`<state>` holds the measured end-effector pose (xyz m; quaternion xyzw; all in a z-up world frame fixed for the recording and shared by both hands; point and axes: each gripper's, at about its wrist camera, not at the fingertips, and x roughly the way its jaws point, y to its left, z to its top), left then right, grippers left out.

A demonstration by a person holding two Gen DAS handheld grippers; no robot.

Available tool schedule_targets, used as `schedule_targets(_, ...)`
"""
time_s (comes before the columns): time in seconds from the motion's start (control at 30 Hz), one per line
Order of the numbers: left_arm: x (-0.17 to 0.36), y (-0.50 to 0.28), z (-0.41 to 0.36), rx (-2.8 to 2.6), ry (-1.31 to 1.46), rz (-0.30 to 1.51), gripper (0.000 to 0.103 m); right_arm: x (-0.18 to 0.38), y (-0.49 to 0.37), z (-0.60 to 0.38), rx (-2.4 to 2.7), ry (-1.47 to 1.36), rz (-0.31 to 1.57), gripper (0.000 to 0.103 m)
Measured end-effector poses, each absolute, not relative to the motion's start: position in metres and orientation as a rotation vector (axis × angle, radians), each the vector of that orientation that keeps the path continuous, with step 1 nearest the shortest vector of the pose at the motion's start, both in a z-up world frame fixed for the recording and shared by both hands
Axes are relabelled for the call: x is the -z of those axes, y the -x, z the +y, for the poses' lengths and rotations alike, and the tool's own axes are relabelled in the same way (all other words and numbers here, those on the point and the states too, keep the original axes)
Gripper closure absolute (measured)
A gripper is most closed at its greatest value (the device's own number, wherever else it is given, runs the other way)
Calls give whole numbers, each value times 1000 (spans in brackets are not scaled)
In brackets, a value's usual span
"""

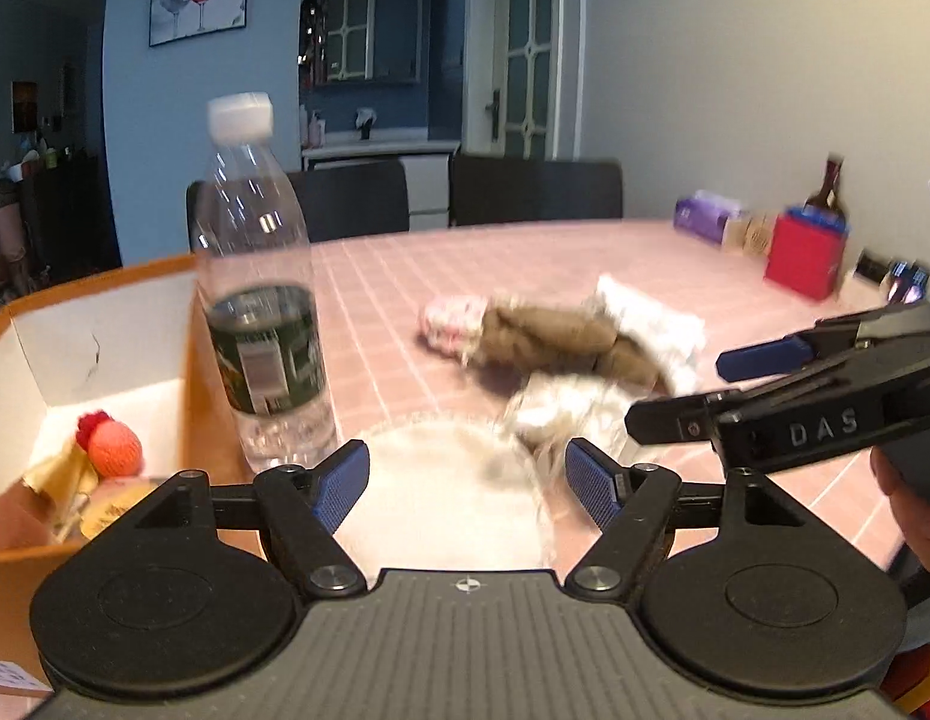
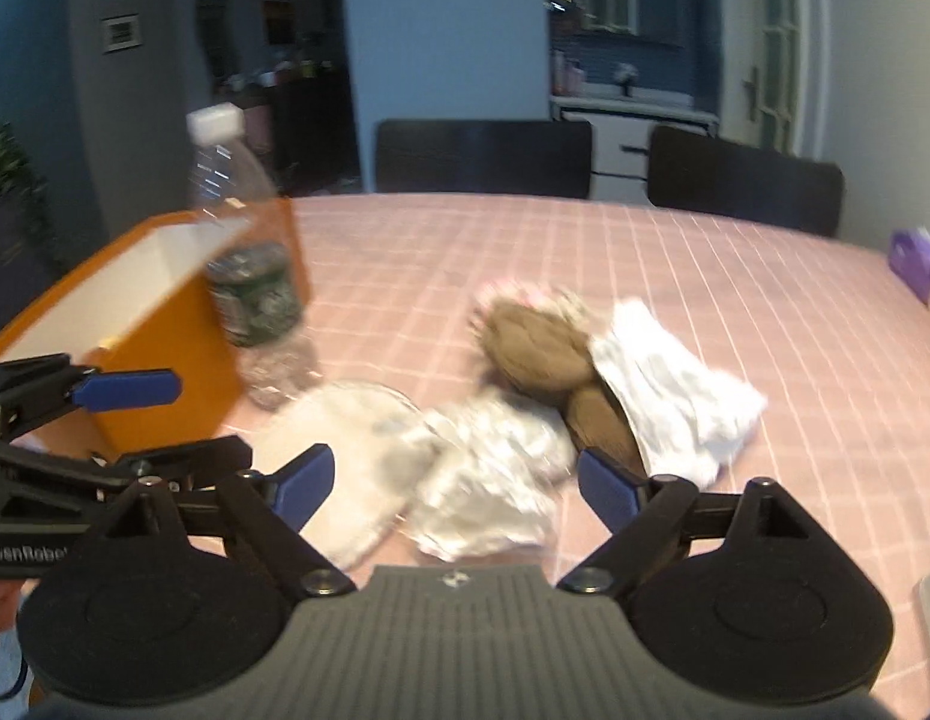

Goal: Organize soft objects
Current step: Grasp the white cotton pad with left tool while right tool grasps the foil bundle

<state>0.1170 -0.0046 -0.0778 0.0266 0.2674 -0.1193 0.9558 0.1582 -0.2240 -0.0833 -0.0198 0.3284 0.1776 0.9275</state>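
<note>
Low over a pink checked tablecloth (image 2: 675,276), the left gripper (image 1: 468,477) hangs with its blue-padded fingers (image 1: 344,483) spread wide and nothing between them, framing a round white fluffy pad (image 1: 447,492) that lies flat on the cloth just ahead. The right gripper (image 2: 456,483) is likewise splayed and empty, poised above a crumpled white cloth (image 2: 495,474) lying beside that same pad (image 2: 345,450). Past the cloth, a brown plush toy (image 2: 537,354) lies on its side, touching a folded white towel (image 2: 675,396) that partly covers it; all are blurred. To the left, a clear plastic water bottle (image 1: 258,300) with a white cap stands upright against the outer wall of an open orange cardboard box (image 1: 195,372). Inside the box rests a small knitted orange ball with a red tuft (image 1: 111,444), among other items too blurred to name. Two dark chairs (image 2: 483,156) stand at the table's far edge, while a red box (image 1: 804,258) and a purple tissue pack (image 1: 702,216) sit near the wall.
</note>
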Motion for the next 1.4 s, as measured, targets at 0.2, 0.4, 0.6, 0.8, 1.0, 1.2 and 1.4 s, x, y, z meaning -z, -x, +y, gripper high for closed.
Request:
schedule_targets(0.2, 102, -120, -11, 151, -72, 566, 16, 111, -182, -230, -344, -46, 709, 14)
schedule_targets(0.4, 117, -132, -14, 84, -48, 626, 13, 127, -196, -228, -359, -75, 728, 14)
schedule_targets(0.6, 137, -143, -26, 1, -72, 683, 13, 133, -205, -224, -407, -104, 737, 26)
schedule_targets(0.8, 142, -143, -17, -21, 10, 690, 10, 140, -204, -225, -421, -105, 754, 58)
schedule_targets(1.0, 142, -144, -16, -27, 43, 691, 10, 143, -198, -233, -439, -122, 766, 66)
schedule_targets(1.2, 142, -140, -19, -12, 41, 682, 18, 140, -182, -248, -445, -99, 779, 66)
schedule_targets(1.4, 141, -135, -23, 14, 36, 670, 38, 139, -169, -261, -434, -96, 782, 65)
